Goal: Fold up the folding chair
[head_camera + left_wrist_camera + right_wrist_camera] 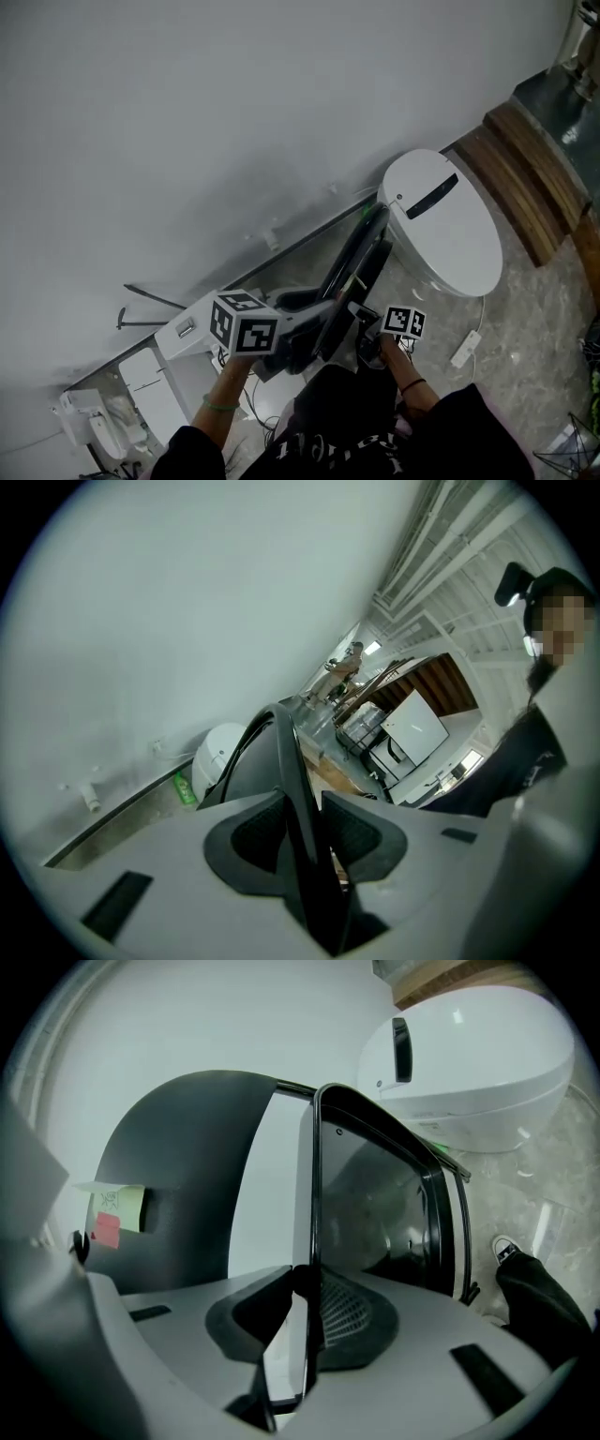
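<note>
Folding chair [352, 267] sits between my two hands, its black panels drawn together into one slim slab that slants up toward the pale wall [234, 112]. It is just beside a white domed bin [441, 220] that stands on the stone floor [525, 309]. Its far end is near the wall's foot; I cannot tell whether its lower end rests on the floor.

My left fingers [246, 841] are clamped on the chair's thick dark edge, which runs straight up between the pads. My right fingers [354, 1321] are pinched on a much thinner rim of the frame, nearly closed around it.

As I judge it, the folding itself is all but finished, and the step in hand is carrying the flattened chair to where it will be stowed. The next move calls for both grips to hold firm while I steer the slab in against the wall. It must stay clear of the white bin, and I must let neither thin edge slip out of the pads.
</note>
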